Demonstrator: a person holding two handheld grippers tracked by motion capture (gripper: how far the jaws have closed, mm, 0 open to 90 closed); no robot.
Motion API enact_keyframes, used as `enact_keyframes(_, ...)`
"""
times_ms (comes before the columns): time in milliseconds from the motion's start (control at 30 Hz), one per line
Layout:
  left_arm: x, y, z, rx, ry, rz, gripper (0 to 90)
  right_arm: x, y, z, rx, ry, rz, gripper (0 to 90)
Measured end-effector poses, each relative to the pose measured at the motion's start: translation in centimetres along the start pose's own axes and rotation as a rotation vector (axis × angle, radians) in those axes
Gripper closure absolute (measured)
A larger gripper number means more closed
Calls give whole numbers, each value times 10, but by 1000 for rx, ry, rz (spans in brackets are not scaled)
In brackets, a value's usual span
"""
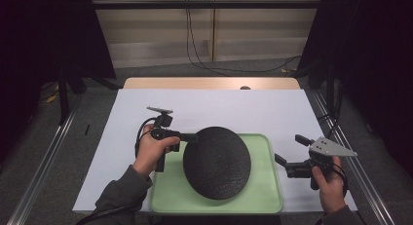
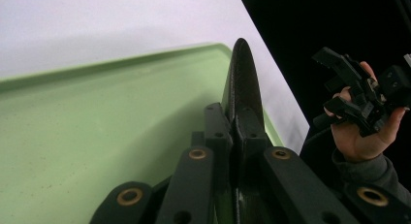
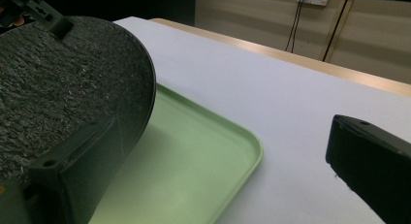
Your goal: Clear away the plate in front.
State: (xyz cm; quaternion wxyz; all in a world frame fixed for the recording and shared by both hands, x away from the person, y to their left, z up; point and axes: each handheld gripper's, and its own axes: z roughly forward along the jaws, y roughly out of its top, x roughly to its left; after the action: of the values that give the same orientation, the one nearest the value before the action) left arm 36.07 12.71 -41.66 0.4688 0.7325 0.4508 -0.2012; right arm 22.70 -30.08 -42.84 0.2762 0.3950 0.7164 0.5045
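A white table is taking up the middle of the high view, and a pale green tray is lying on its near half, close to the near edge. Over the tray a round black plate with a rough, pebbled surface is being held tilted, its far-left rim raised and its near side dipping toward the tray floor (whether that low edge is touching the tray cannot be told). The left gripper is reaching in from the left and is clamping that raised rim; in the left gripper view the plate is standing edge-on between the two black jaws, which are pressing on it from both sides above the tray. The right gripper is being held off the tray's right side, near the table's right edge and apart from the plate, with its jaws standing wide and gripping nothing. In the right gripper view the plate is looming at the left, beyond one jaw, over the tray.
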Motion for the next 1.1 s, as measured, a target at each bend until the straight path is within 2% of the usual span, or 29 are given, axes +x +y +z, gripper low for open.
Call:
enact_keyframes(200, -2, -4, 3, 6, -11, -6, 862, 0, 0, 1, 0, 1, 0, 0)
enact_keyframes(267, -1, -5, 3, 9, -9, 6, 861, 0, 0, 1, 2, 2, 1, 0)
enact_keyframes(333, -3, -6, 4, 13, -18, -6, 861, 0, 0, 1, 3, 5, 1, 0)
enact_keyframes(400, -4, -7, 5, 17, -21, -1, 861, 0, 0, 1, 2, 1, 2, 0)
enact_keyframes(433, -3, -7, 6, 27, -18, 19, 861, 0, 0, 1, 2, 3, 3, 0)
enact_keyframes(467, -4, -8, 7, 22, -21, 1, 861, 0, 0, 1, 2, 3, 3, 0)
enact_keyframes(667, 1, -12, 11, 37, -13, -8, 856, 0, 0, 1, 1, 2, 2, 0)
enact_keyframes(700, 2, -13, 12, 24, -9, -21, 858, 0, 0, 1, 1, 4, 3, 0)
enact_keyframes(800, 5, -13, 12, 31, -14, -30, 859, -1, 0, 1, 4, 4, 3, 0)
enact_keyframes(833, 8, -14, 13, 42, -6, -20, 861, 0, 0, 2, 1, 5, 5, 0)
enact_keyframes(933, 9, -14, 13, 36, 1, -10, 867, 0, 0, 2, 6, 5, 4, 0)
enact_keyframes(1000, 6, -14, 13, 33, 20, 22, 873, 0, 0, 2, 6, 5, 4, 0)
enact_keyframes(1100, 4, -14, 14, 22, 17, 31, 873, 0, 0, 2, 6, 6, 5, 0)
